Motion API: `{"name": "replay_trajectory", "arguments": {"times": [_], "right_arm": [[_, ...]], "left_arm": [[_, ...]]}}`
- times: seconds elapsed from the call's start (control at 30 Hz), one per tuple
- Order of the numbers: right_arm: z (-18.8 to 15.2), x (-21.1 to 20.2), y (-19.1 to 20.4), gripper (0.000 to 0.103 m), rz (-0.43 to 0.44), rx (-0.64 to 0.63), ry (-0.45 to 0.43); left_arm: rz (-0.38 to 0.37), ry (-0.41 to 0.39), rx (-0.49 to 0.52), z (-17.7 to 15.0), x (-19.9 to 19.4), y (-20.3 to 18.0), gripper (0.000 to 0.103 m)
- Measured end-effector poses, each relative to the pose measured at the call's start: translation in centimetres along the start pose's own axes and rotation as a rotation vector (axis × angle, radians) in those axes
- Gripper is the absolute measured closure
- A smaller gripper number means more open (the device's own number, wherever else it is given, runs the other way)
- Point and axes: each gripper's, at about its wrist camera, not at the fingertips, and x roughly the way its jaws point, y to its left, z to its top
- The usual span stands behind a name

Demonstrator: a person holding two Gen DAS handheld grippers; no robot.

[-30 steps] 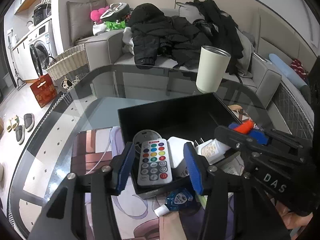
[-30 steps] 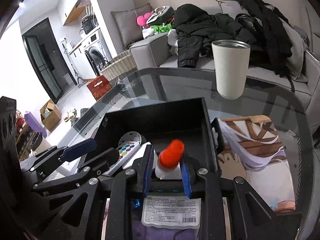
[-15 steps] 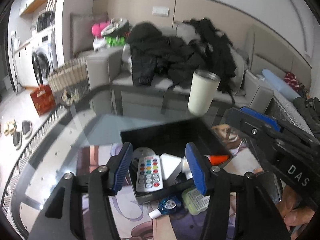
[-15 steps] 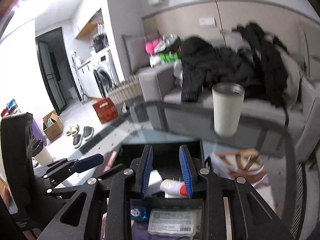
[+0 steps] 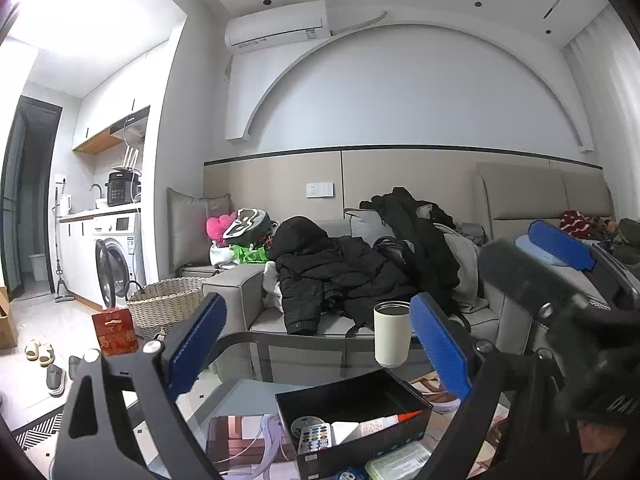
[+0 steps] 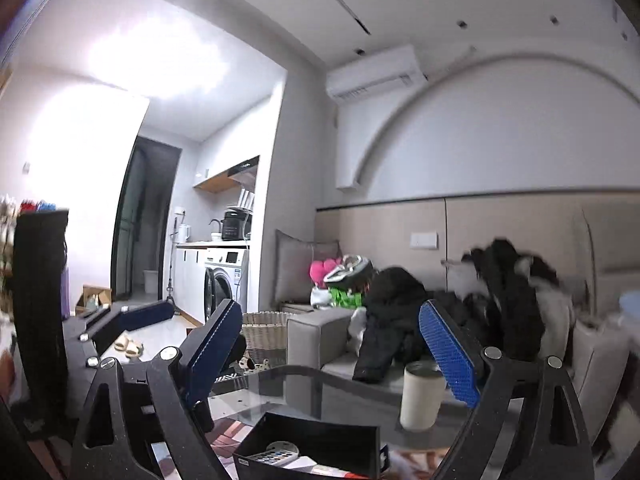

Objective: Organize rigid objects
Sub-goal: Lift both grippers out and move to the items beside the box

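Black box (image 5: pixel 352 408) sits low beneath the left gripper (image 5: pixel 316 344) — jaws wide, nothing held.

Room evenly lit. Ceiling glare (image 5: pixel 72 16) blows out upper left in both views. Strong fisheye curvature, dark corners. Left view sharp; right view motion-blurred, coats on sofa (image 6: pixel 516 300) smeared.

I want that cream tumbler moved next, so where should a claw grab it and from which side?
Grip the tumbler around its mid-body, coming level from the near side, above the black box. It stands upright on the glass table, round with straight, slightly tapering walls, so opposite sides suit two pads. The open right claw looks better lined up, though that is a guess.
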Motion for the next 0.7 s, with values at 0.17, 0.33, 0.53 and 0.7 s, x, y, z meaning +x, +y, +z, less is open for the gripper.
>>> {"name": "replay_trajectory", "arguments": {"times": [0.17,0.33,0.53,0.7], "right_arm": [[0.1,-0.3,-0.9,0.011,0.010,0.049,0.085],[-1.3,0.3,-2.0,0.011,0.012,0.095,0.191],[-5.4,3.2,-2.9,0.011,0.027,0.120,0.422],[-10.2,6.8,-3.5,0.016,0.031,0.196,0.686]], "left_arm": [[-0.008,0.086,0.004,-0.6,0.3,0.2,0.009],[-0.023,0.236,-0.005,-2.4,1.9,0.7,0.009],[-0.022,0.453,0.009,-6.0,4.7,0.7,0.009],[-0.049,0.648,0.019,-9.6,7.1,0.5,0.010]]}}
